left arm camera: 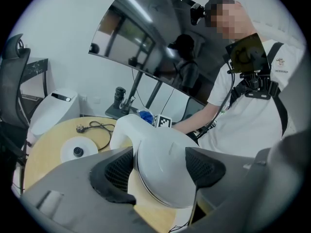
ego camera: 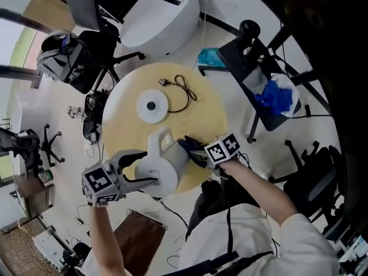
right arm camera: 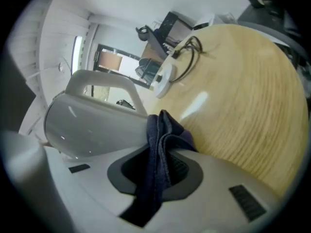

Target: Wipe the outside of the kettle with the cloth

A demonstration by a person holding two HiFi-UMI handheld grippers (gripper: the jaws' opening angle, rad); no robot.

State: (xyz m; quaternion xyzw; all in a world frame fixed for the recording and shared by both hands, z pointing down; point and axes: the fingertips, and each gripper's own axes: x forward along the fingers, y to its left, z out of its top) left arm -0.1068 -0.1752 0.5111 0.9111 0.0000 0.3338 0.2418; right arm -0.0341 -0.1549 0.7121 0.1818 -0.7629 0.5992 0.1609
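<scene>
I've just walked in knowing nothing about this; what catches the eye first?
A white kettle is gripped between the fingers of the left gripper at the near edge of a round wooden table. The right gripper holds a dark blue cloth up to its side. Behind them lies the kettle's round base with its cord.

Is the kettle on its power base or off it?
Off it: the kettle is gripped between the left gripper's jaws, while the round white base lies bare on the table, apart from it.
</scene>
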